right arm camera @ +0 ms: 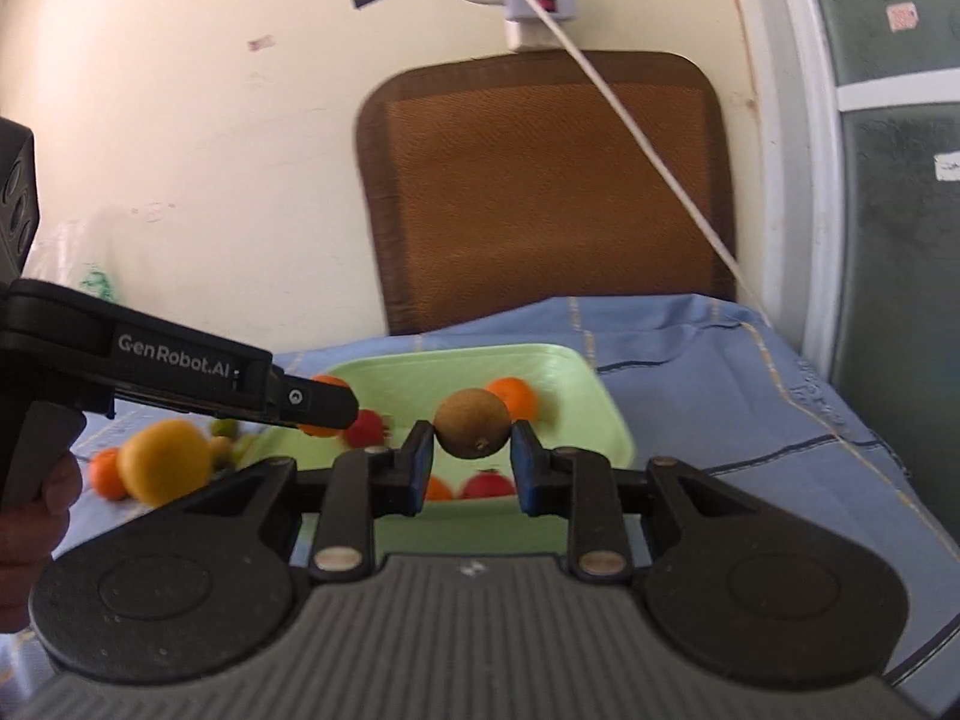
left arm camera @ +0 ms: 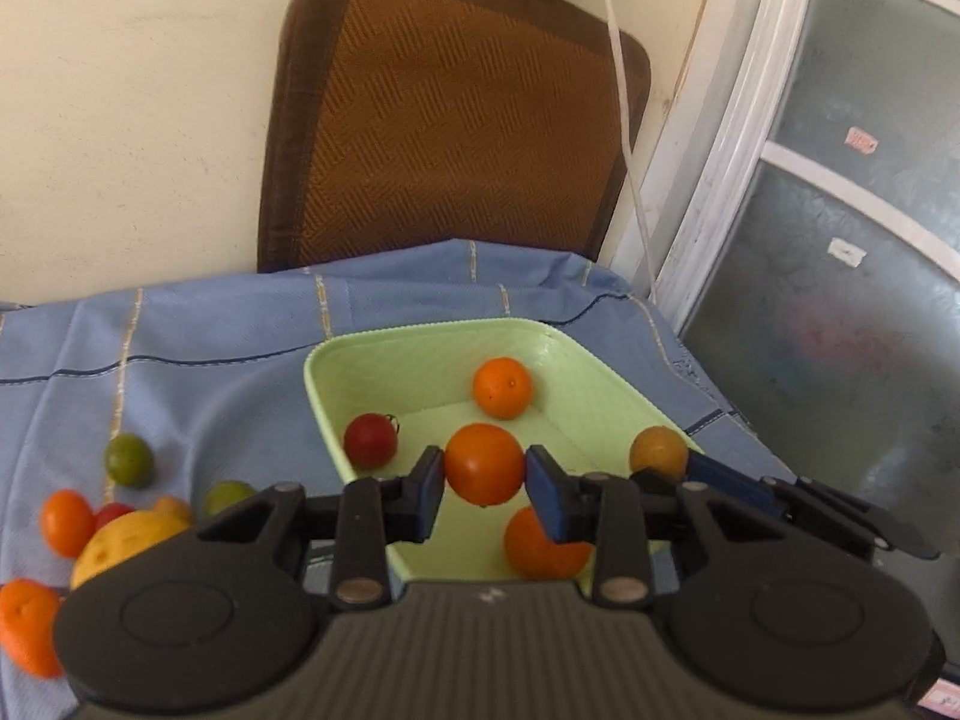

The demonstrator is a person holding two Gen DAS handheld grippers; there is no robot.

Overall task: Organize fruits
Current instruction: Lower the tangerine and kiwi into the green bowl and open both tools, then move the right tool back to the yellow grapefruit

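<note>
Holding, your left gripper (left arm camera: 485, 474): clamped on orange tomato (left arm camera: 483, 463), above green tray (left arm camera: 372, 354)
Your right gripper (right arm camera: 472, 449): clamped on brown fruit (right arm camera: 472, 423)

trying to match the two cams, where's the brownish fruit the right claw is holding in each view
Left wrist view: the brownish fruit sits right of centre, above the green tray's right rim, at the right claw's tip.
Right wrist view: the brownish fruit is at centre, pinched in the right claw.
Shared landmark: the green tray.
</note>
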